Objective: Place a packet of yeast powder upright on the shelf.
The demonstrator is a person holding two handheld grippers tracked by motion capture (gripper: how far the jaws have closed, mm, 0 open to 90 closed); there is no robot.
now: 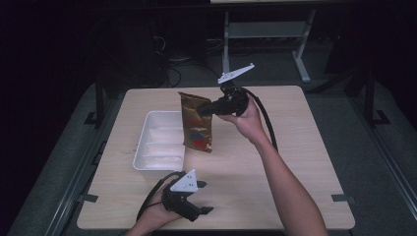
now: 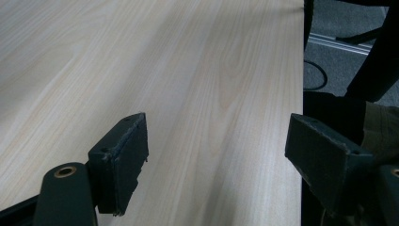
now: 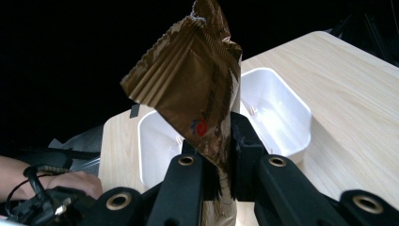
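We hold a brown snack bag (image 1: 196, 123) in our right gripper (image 1: 209, 109), whose jaws are clamped tight on the bag's side. The bag hangs upright in the air above the wooden table (image 1: 295, 157), just beside the right rim of the white bin (image 1: 158, 141) that stands on the table. In the right gripper view the bag (image 3: 190, 89) rises between the two black jaws, its crimped end on top, with the bin (image 3: 282, 117) behind it. Our left gripper (image 1: 205, 196) rests low near the table's front edge, well apart from the bag, its jaws spread wide with nothing between them but bare table (image 2: 197, 70).
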